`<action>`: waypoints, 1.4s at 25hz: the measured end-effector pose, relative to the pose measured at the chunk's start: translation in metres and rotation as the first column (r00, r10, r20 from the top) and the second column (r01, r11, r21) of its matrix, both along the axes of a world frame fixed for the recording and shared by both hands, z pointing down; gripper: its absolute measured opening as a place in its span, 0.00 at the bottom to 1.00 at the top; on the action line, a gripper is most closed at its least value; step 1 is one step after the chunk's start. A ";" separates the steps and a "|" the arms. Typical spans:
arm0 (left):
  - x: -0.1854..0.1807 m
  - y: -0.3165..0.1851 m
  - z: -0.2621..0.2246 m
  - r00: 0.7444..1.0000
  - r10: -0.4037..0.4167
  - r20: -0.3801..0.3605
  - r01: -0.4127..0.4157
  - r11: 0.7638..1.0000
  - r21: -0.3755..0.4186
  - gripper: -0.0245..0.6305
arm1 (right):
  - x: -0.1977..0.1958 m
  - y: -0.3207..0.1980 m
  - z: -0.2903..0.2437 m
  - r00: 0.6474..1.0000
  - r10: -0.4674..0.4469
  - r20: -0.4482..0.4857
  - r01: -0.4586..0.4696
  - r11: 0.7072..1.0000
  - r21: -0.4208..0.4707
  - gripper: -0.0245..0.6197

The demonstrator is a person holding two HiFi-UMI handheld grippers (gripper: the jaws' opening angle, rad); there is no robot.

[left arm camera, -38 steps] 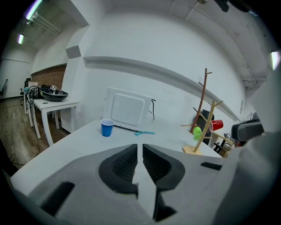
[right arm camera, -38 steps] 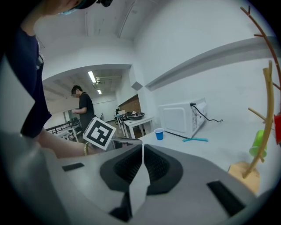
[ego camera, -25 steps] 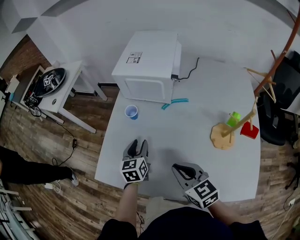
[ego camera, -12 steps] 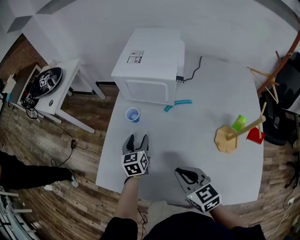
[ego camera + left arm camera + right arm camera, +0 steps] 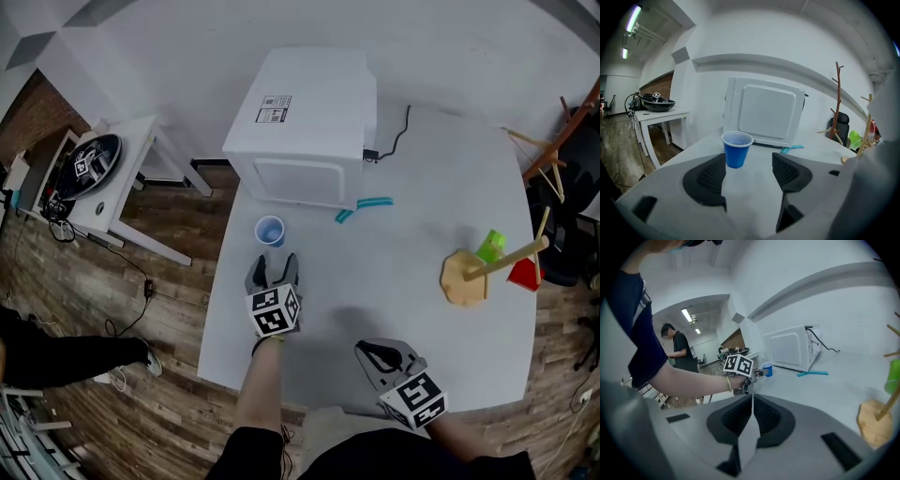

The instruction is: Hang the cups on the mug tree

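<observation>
While I watch from the head view, the pale table [image 5: 412,309] fills most of the picture, with a big white box [image 5: 309,122] standing at its far left corner. The wooden mug tree [image 5: 466,278] stands near the table's right edge, well apart from both grippers. A green cup [image 5: 490,247] sits against its stem, and a red cup [image 5: 525,274] is just beside that. From this steep angle I cannot say for certain that either one is on a peg.

My left gripper [image 5: 275,265] is low over the table's left side. Its jaws have just been opening and stand wide apart, with nothing between the pads. The blue cup [image 5: 270,231] stands upright on the table just ahead of the tips, between them and the white box. In the left gripper view it stands a little towards the left jaw and touches neither.

My right gripper [image 5: 375,352] is near the table's front edge with its jaws pressed together on nothing. A small teal strip [image 5: 366,206] lies flat in front of the white box.
</observation>
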State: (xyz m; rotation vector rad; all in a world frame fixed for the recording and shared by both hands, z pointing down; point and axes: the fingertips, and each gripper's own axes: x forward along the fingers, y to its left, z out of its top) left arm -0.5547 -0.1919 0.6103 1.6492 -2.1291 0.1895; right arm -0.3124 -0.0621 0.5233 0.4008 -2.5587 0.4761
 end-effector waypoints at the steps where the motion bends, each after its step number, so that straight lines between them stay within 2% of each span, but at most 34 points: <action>1: -0.003 -0.003 0.002 1.000 -0.002 0.000 0.002 1.000 -0.002 0.49 | -0.001 0.000 0.001 1.000 -0.001 -0.004 0.001 1.000 -0.001 0.09; 9: -0.026 -0.022 0.017 1.000 -0.020 0.005 0.020 0.999 -0.027 0.51 | -0.009 -0.002 0.012 1.000 0.005 -0.014 -0.005 1.000 -0.015 0.09; 14: -0.034 -0.035 0.026 1.000 -0.021 0.007 0.021 0.999 -0.045 0.51 | -0.014 -0.006 0.013 1.000 0.015 0.012 -0.015 1.000 -0.013 0.09; 35: -0.050 -0.059 0.029 0.999 -0.028 0.039 0.031 0.997 -0.066 0.51 | -0.009 -0.015 0.018 0.999 0.034 0.007 -0.033 0.999 -0.023 0.09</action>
